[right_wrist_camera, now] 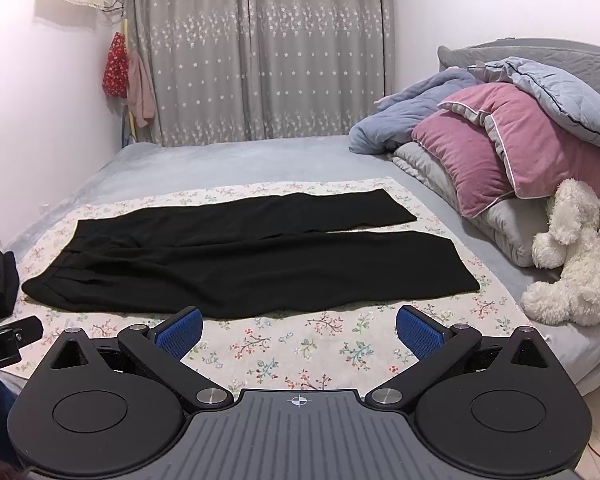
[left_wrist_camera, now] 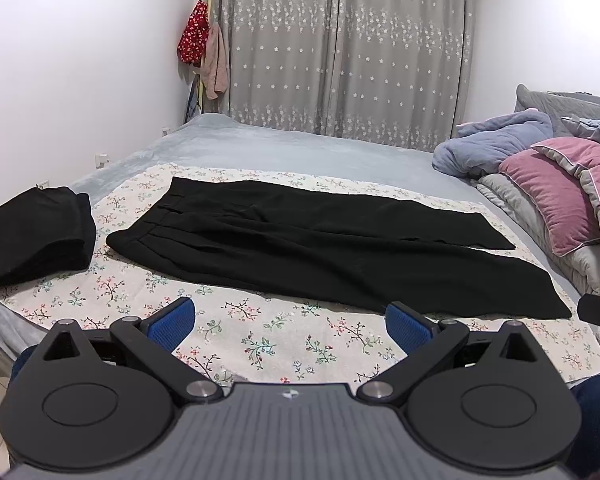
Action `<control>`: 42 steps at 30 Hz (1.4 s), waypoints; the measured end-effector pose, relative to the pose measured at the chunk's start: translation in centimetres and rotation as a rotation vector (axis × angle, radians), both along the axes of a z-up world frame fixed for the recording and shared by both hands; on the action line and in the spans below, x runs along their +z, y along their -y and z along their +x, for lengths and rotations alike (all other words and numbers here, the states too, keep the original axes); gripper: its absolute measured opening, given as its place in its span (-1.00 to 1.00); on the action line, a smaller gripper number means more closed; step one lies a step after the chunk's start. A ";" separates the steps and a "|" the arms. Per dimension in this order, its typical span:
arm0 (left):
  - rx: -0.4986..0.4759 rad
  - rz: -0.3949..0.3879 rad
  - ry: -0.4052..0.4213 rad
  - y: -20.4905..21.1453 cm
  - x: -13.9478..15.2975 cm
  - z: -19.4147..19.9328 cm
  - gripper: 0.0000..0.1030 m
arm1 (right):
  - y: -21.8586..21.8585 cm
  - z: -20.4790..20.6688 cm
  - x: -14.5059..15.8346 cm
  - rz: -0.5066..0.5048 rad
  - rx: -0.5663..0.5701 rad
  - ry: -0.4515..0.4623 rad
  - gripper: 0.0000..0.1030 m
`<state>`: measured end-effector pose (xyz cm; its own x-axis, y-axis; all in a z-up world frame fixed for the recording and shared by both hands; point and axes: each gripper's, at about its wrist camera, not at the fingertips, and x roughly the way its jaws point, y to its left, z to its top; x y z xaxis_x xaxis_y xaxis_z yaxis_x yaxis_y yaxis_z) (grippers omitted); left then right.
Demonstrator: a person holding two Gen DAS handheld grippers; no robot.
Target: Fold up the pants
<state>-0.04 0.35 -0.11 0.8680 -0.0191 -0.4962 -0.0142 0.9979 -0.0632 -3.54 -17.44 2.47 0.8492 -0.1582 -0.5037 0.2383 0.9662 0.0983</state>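
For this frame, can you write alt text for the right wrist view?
Black pants lie flat and unfolded on a floral cloth spread over a bed, waistband to the left, legs to the right. The open right hand-held gripper hovers at the near edge, touching nothing. Pillows and a white stuffed toy sit at right.

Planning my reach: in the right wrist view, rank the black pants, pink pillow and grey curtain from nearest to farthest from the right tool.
1. Black pants, flat just ahead.
2. Pink pillow, farther back on the right.
3. Grey curtain, against the far wall.
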 end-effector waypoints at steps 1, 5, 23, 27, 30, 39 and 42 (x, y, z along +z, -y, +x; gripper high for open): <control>-0.002 -0.002 -0.002 0.0 0.0 0.0 0.92 | 0.0 0.0 0.0 -0.001 0.003 0.000 1.00; -0.005 0.000 -0.004 0.1 -0.2 0.0 0.92 | 0.0 0.0 0.0 -0.003 0.005 0.001 1.00; 0.001 0.004 -0.002 0.1 -0.1 -0.2 0.92 | -0.5 0.2 -0.4 -0.019 0.018 0.000 1.00; -0.003 0.005 -0.001 0.1 -0.1 -0.3 0.92 | -0.5 0.4 -0.5 -0.023 0.020 -0.001 1.00; -0.010 0.008 -0.003 0.3 -0.2 -0.3 0.92 | -0.4 0.4 -0.7 -0.022 0.022 -0.002 1.00; -0.017 0.016 -0.003 0.2 -0.1 -0.2 0.92 | -0.5 0.4 -0.9 -0.021 0.022 -0.002 1.00; -0.018 0.020 -0.003 0.2 -0.2 -0.1 0.92 | -0.6 0.5 -1.1 -0.020 0.022 -0.005 1.00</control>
<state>-0.15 0.13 -0.33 0.8661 -0.0244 -0.4992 0.0031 0.9990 -0.0435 -3.00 -16.82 1.34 0.8502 -0.1491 -0.5049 0.2170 0.9730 0.0781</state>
